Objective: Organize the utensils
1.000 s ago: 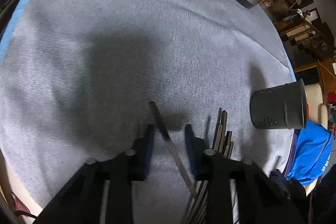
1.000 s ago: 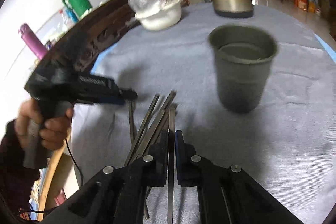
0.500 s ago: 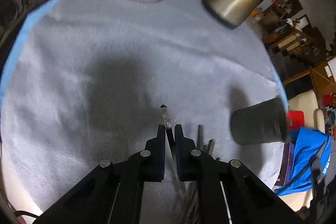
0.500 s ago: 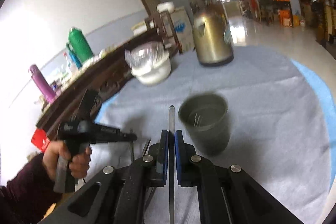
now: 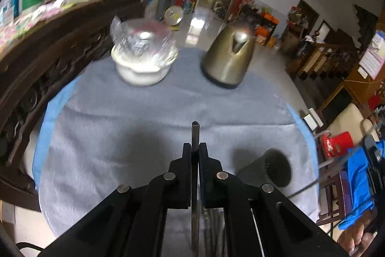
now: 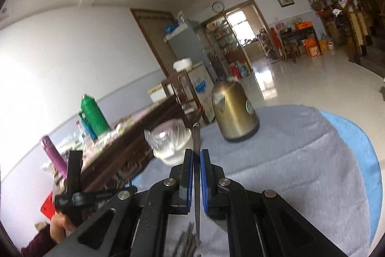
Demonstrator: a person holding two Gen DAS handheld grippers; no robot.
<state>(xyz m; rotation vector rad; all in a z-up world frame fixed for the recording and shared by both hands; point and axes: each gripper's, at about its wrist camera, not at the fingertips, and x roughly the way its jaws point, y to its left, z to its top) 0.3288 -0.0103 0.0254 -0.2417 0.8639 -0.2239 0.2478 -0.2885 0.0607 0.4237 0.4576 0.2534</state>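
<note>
Left wrist only: dark holder cup (image 5: 269,171)

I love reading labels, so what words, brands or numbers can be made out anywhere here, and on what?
No text can be read.
Round green badge on the kettle: blurred.
Blue print on the white chest: blurred.
Numerals on the wall clock: too small.
Papers on the wall board: too small.
</note>
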